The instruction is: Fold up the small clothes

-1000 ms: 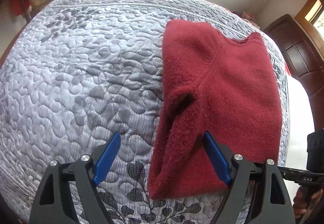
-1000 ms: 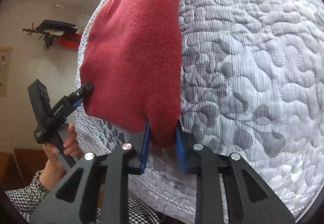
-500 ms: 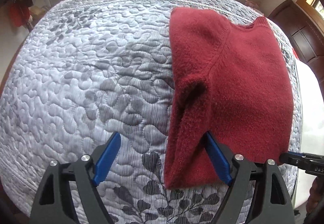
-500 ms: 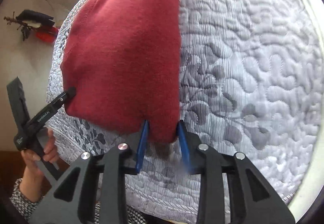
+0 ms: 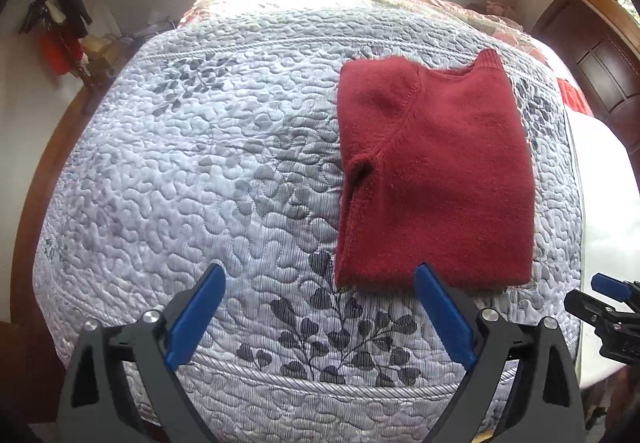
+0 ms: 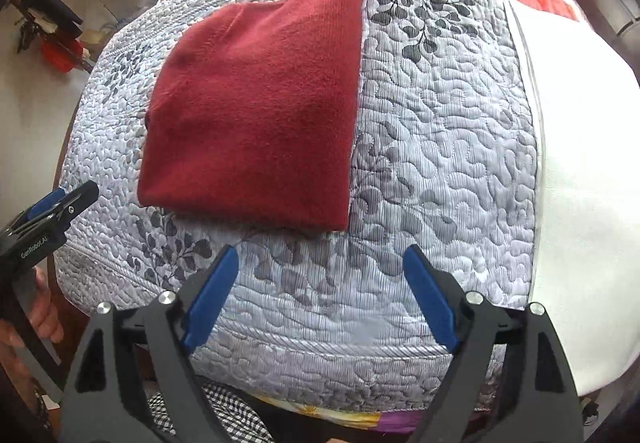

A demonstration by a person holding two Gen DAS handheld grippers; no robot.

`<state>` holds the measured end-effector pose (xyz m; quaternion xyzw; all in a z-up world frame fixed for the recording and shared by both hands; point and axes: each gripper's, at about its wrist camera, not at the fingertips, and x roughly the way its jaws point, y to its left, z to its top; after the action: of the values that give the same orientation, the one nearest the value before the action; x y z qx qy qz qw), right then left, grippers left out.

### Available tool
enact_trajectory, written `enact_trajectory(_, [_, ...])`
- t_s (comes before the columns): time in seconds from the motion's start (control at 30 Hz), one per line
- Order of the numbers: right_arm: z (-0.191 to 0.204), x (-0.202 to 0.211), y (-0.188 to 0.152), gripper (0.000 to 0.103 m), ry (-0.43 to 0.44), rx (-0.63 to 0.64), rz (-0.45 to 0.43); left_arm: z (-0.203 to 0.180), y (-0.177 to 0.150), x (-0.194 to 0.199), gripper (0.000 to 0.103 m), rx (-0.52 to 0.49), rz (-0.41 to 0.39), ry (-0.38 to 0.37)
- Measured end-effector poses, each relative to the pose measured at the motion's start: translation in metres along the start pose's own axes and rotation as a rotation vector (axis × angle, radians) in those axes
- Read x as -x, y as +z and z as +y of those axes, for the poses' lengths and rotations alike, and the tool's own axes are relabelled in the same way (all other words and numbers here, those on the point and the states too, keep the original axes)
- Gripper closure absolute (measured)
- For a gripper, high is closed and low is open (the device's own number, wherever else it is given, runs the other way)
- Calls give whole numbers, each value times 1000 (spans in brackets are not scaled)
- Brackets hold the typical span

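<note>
Fingers [image 5: 442, 313] of your left gripper [image 5: 316, 313] and right gripper [image 6: 318, 293] gape apart, empty, near the folded red sweater [image 5: 436, 179] on the quilt [image 5: 200, 163].

The left gripper [image 5: 318, 305] is held low with its two blue fingers [image 5: 196, 317] spread wide apart, and nothing is between them. The right gripper [image 6: 320, 293] is in the same state, fingers [image 6: 430, 301] wide and empty. A hand [image 6: 42, 317] grips the left handle from below.
</note>
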<state>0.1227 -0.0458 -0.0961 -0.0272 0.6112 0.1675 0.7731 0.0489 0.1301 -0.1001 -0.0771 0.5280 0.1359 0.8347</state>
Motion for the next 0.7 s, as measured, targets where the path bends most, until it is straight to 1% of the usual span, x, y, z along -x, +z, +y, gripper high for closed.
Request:
enact_trajectory(0.1, [6,13,-6,17,-2,-8,-16,-3,-4,10,6,-8,27,-2])
enact_trajectory(0.17, [9,25,-9,14,-21,-8,-37,-5,-7,15,6,-17,49,-6])
enact_trajectory(0.3, [16,42,-14,12,-5,-11,-54,-7,-12,23,6,-39,81,-5])
enact_trajectory(0.47, [26,60,-24,11,-19,-14,-71,-7,-15,40,5,-60,63,4])
enact_trajectory(0.57, [31,67,-28,8,-28,-12,-84,-3,-17,50,4,-56,46,10])
enact_trajectory(0.7, [36,74,-33,8,-61,-22,-99,1,-17,64,4,-49,29,16])
